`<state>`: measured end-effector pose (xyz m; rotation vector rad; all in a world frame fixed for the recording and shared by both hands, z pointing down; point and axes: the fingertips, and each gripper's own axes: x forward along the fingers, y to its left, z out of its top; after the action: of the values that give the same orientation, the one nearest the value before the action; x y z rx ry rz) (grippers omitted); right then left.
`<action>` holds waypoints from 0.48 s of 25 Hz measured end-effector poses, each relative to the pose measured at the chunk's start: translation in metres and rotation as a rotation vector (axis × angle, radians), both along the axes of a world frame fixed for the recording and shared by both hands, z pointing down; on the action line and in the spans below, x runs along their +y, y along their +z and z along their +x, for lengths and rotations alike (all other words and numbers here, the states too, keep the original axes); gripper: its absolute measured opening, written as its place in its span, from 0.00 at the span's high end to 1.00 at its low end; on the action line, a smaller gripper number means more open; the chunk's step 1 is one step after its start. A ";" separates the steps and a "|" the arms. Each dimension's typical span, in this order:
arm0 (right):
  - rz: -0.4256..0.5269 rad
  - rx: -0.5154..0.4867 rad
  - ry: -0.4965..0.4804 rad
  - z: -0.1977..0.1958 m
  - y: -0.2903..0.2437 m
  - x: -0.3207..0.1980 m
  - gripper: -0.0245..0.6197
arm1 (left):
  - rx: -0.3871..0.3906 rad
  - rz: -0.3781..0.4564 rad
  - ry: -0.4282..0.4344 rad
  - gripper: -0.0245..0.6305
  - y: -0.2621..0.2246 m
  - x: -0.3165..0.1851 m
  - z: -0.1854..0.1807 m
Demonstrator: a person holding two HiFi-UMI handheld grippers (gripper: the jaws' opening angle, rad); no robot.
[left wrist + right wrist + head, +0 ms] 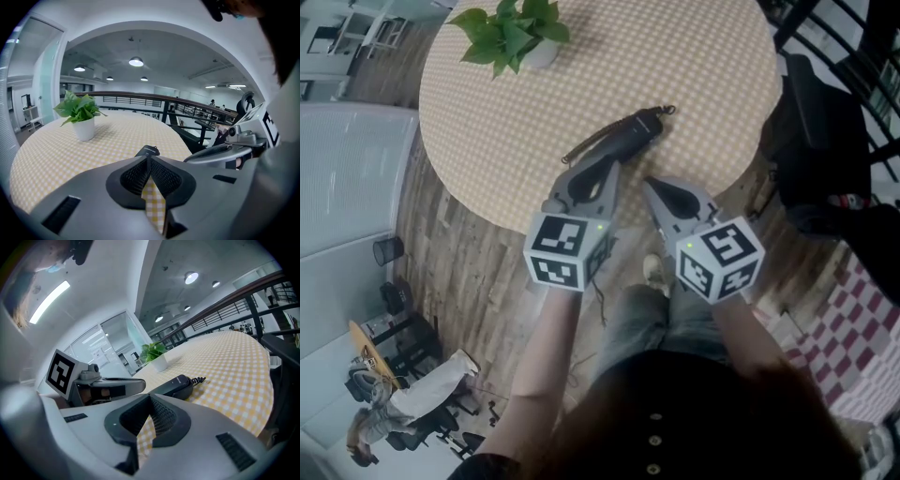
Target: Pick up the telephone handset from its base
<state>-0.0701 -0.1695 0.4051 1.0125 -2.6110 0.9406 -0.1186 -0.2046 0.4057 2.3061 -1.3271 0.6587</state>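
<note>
1. Telephone handset [625, 132] lies flat on the table [703, 66], on the checked cloth, a bit in from the table's near edge. It sits diagonally, one end toward me.
2. Its coiled cord [669, 111] shows at the end farther into the table. In the right gripper view the handset [176, 385] and cord [200, 379] sit just past my jaw tips.
3. Left gripper [612, 167]: jaws pressed together, nothing between them. The tip is over the table's near edge, just beside the handset's near end. I can't tell if it touches.
4. In the left gripper view the jaws [149, 159] meet at the tip. Only the table's checked cloth shows through the gap lower down, and the handset's end [148, 151] peeks up right behind the tip.
5. Right gripper [650, 185]: jaws also pressed together [150, 398] and empty. The tip is at the table's near edge, on my right of the handset and clear of it.
6. Both grippers point in over the table, tilted down, side by side. Each one shows in the other's view.
7. Potted plant [512, 32] stands upright at the table's far edge, well apart from the handset.
8. Black chair [820, 131] stands off the table's right side.
</note>
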 end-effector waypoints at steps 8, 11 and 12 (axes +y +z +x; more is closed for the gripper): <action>-0.039 0.000 -0.005 0.000 0.013 0.002 0.95 | -0.050 -0.001 0.024 0.79 0.007 -0.015 0.000; -0.047 0.000 0.002 0.002 0.015 0.001 0.95 | -0.069 -0.006 0.055 0.73 0.009 -0.018 0.002; -0.049 0.000 0.006 0.003 0.016 0.000 0.95 | -0.076 -0.007 0.063 0.72 0.010 -0.020 0.003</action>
<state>-0.0668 -0.1695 0.4213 1.0087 -2.5736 1.0004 -0.1155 -0.2244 0.4154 2.3473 -1.2872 0.7778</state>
